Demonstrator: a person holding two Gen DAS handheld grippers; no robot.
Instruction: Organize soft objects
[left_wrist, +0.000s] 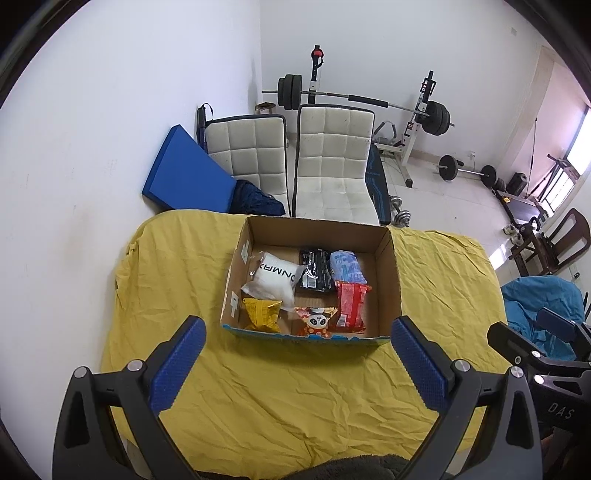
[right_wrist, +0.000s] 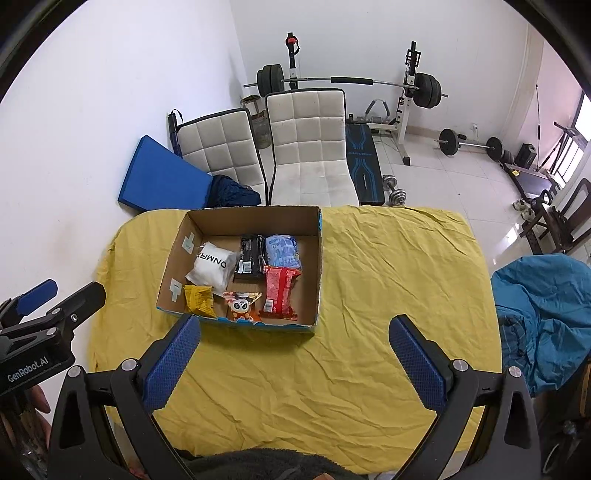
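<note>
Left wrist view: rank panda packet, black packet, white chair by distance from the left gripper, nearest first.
From the left gripper:
1. Panda packet, at the cardboard box's near wall.
2. Black packet, toward the box's far wall.
3. White chair, behind the table.

cardboard box (left_wrist: 388, 273): open, upright on yellow cloth | soft packets (left_wrist: 351, 304): six, seemingly, lying inside

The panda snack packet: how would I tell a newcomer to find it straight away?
On the yellow cloth-covered table stands an open brown cardboard box holding six soft packets. The orange panda-print snack packet lies against the near wall, between a crinkled yellow bag and a red wrapper. Only it shows a cartoon panda face.
</note>
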